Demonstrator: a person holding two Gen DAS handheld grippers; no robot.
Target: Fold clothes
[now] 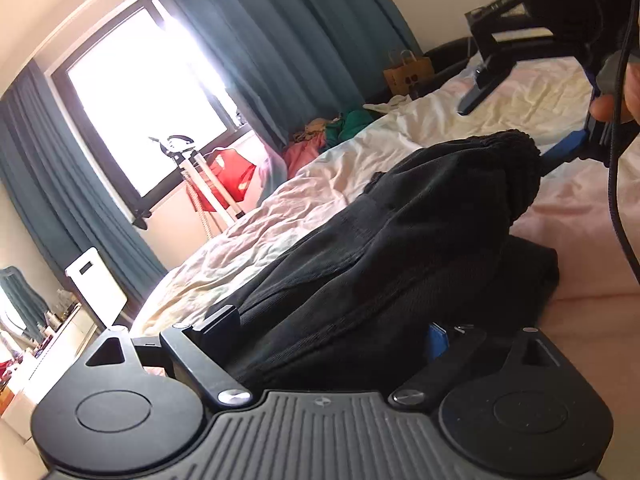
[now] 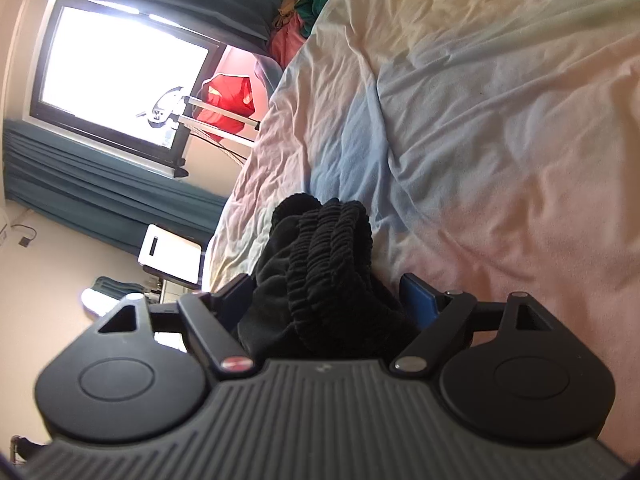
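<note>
The black garment [image 1: 400, 240] lies bunched mid-frame on my rumpled pale bedsheet [image 1: 500, 96], loose between the spread jaws of my left gripper [image 1: 324, 332] and right gripper [image 2: 328, 300]; teal curtains [image 1: 280, 40] frame the window [image 1: 140, 92] upper left

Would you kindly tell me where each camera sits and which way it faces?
Left wrist: on the left gripper, low over the bed, looking along the black knitted garment to the right gripper and a hand.
Right wrist: on the right gripper, rolled sideways, facing the garment's ribbed waistband.
Shared: garment, window, red bag.
</note>
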